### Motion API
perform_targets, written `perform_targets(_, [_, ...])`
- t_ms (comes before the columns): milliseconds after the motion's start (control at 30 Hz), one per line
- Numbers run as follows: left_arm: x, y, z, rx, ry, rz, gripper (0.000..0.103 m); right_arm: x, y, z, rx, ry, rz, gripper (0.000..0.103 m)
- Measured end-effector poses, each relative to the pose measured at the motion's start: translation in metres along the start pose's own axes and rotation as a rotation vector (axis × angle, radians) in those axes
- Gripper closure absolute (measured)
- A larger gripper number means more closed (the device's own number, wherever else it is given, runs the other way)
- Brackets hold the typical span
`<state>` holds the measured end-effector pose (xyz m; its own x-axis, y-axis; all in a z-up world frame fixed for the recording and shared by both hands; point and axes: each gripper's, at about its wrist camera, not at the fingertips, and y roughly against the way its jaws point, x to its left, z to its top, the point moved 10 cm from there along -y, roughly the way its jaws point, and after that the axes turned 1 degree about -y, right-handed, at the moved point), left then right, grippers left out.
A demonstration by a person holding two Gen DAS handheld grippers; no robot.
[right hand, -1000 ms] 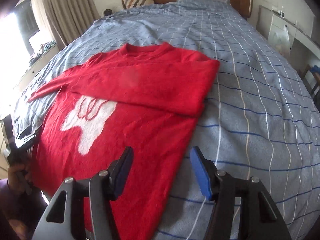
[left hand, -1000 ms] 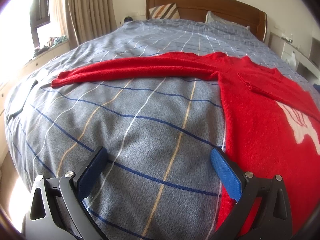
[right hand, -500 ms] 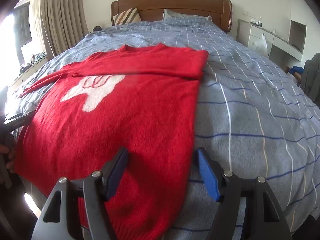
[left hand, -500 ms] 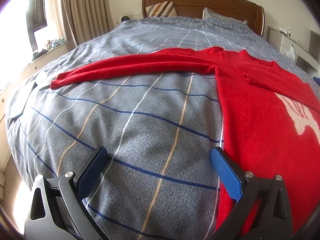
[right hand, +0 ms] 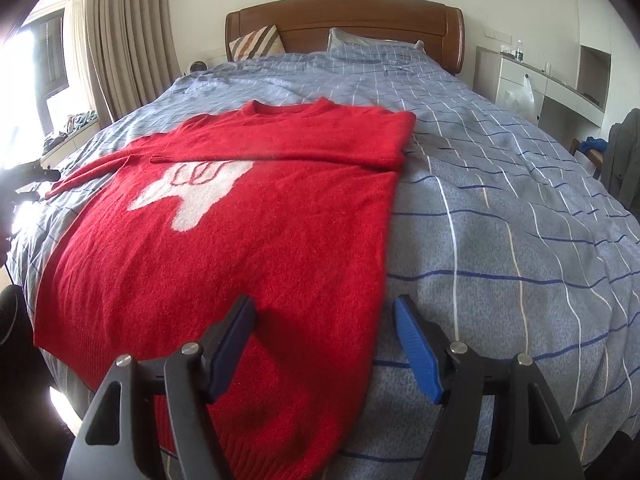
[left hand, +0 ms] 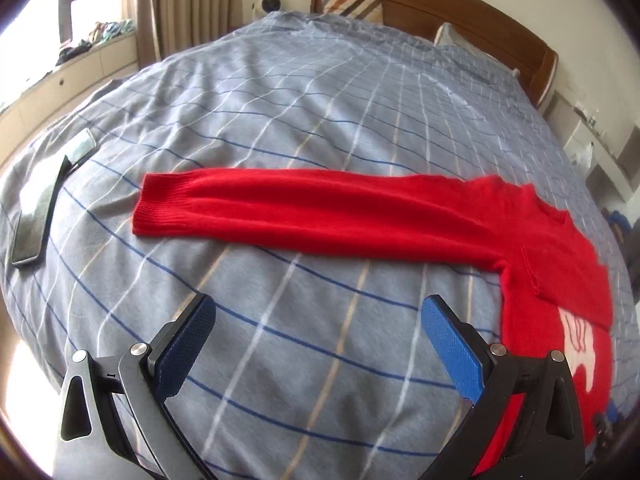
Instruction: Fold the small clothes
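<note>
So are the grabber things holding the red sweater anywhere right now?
No. The left gripper hangs open over bare bedcover; the right gripper, just opened wider, straddles the sweater's side edge without pinching it.

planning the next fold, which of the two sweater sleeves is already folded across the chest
The right sleeve: it lies folded over the red sweater above the white motif. The left sleeve is stretched straight out on the bedspread.

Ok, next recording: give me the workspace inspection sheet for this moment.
Surface: bed with blue checked duvet.
Job's things: red sweater flat; one sleeve folded across chest, other sleeve stretched out.
Clutter: phone near the bed's edge.
Grippers: left gripper open over bare duvet; right gripper open above the sweater's side edge, jaws just opened further, gripping nothing.
Cables: nothing seen.
Surroundings: wooden headboard, pillows, curtains, white desk.
</note>
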<state>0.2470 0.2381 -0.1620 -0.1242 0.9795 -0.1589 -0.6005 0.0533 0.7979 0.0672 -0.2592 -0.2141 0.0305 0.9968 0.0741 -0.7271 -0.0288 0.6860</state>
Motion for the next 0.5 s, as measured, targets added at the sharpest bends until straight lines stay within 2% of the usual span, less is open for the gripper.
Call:
perform_targets(100, [0.064,-0.013,0.024,0.013,0.132,0.078,0.001,0.003,0.002,0.001,-0.006,0.013,-0.002,0.032])
perform_targets(167, [0.095,-0.02,0.034,0.015,0.211,0.08,0.001,0.003,0.001,-0.001,-0.004,0.015,-0.003,0.032])
perform_targets(300, [0.127,-0.047,0.037,0.062,0.302,0.084,0.002,0.005,-0.005,-0.004,0.013,0.015,0.002,0.032])
perform_targets(367, [0.128,-0.06,0.038,0.064,0.337,0.058,0.012,0.007,-0.006,-0.002,0.011,0.02,-0.001,0.032])
perform_targets(433, [0.128,-0.067,0.038,0.067,0.353,0.058,0.051,0.008,-0.006,-0.002,0.009,0.024,-0.005,0.032])
perform_targets(467, [0.126,-0.07,0.038,0.067,0.35,0.064,0.079,0.008,-0.005,-0.003,0.008,0.027,-0.007,0.032])
perform_targets(500, [0.123,-0.072,0.039,0.069,0.344,0.059,0.095,0.009,-0.005,-0.003,0.008,0.029,-0.008,0.032])
